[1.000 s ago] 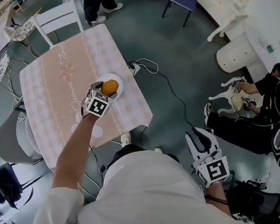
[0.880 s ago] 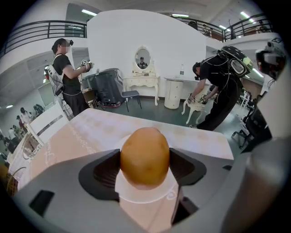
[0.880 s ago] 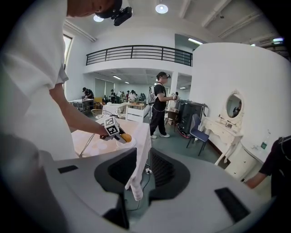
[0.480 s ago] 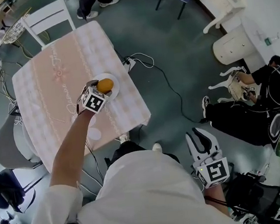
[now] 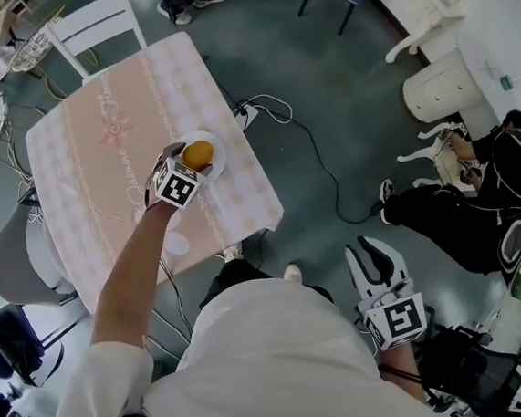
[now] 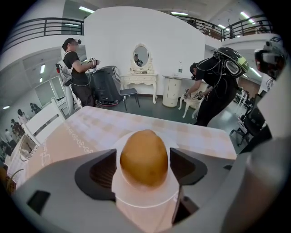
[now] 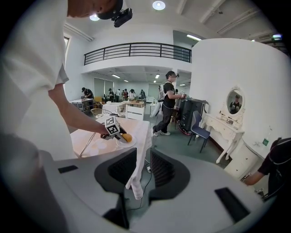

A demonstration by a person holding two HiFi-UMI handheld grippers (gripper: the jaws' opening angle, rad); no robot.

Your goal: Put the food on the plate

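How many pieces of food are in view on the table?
1. A potato is between the jaws of the left gripper, over the white plate near the edge of the table. None seems hidden.

1. The food (image 6: 143,157) is a smooth, oval, orange-brown lump, much like a potato. It stands on end between the fingers (image 6: 97,169) of the left gripper (image 5: 188,162), which press its two sides. It is over the plate's middle; whether its underside touches cannot be told.
2. The plate (image 6: 136,205) is small, round and white. It lies flat on the pink checked worktop (image 5: 99,145), near one edge.
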